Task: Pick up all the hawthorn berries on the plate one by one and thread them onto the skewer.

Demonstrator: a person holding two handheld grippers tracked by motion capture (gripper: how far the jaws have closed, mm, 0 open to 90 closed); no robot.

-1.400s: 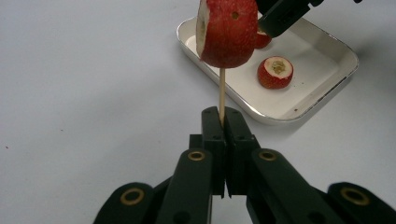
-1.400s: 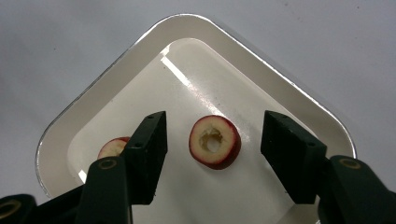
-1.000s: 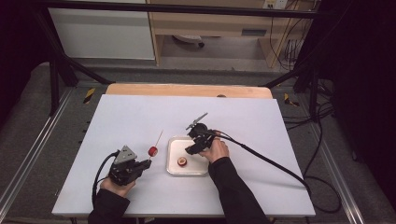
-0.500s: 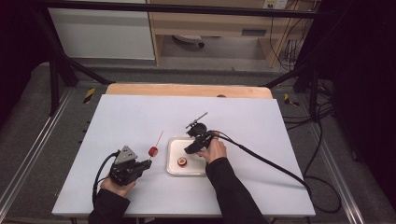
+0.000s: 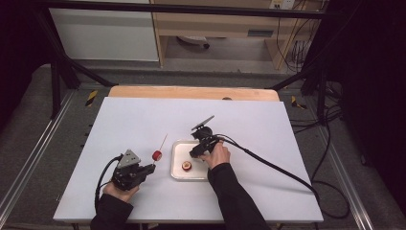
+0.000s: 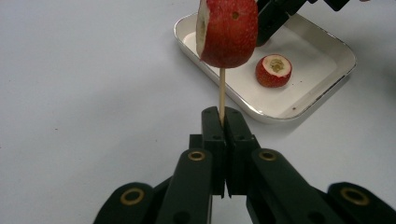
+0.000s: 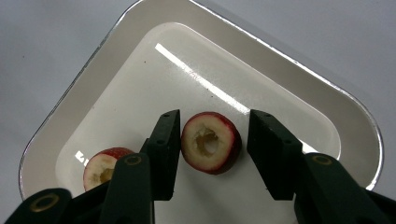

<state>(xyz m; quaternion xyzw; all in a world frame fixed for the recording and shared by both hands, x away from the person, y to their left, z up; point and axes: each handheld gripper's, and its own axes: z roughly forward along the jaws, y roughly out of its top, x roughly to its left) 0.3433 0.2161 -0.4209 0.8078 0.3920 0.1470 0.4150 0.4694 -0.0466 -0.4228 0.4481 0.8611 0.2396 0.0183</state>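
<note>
White tabletop (image 5: 143,120) carries everything. Right gripper (image 7: 215,154) hangs over the white tray (image 7: 327,93), its jaws just closing yet apart, a cored red fruit slice (image 7: 211,142) between them with a gap to the right jaw. A second slice (image 7: 103,169) lies just beside. Left gripper (image 6: 223,122) jaws are clamped on a skewer (image 6: 222,93) carrying a red fruit piece (image 6: 229,30), left of the tray with bare tabletop around.

We find no readable text, label, brand, number or sign anywhere here; nothing on the tray (image 7: 299,70), the fruit pieces or the worktop (image 5: 143,120) carries any lettering we can make out.
</note>
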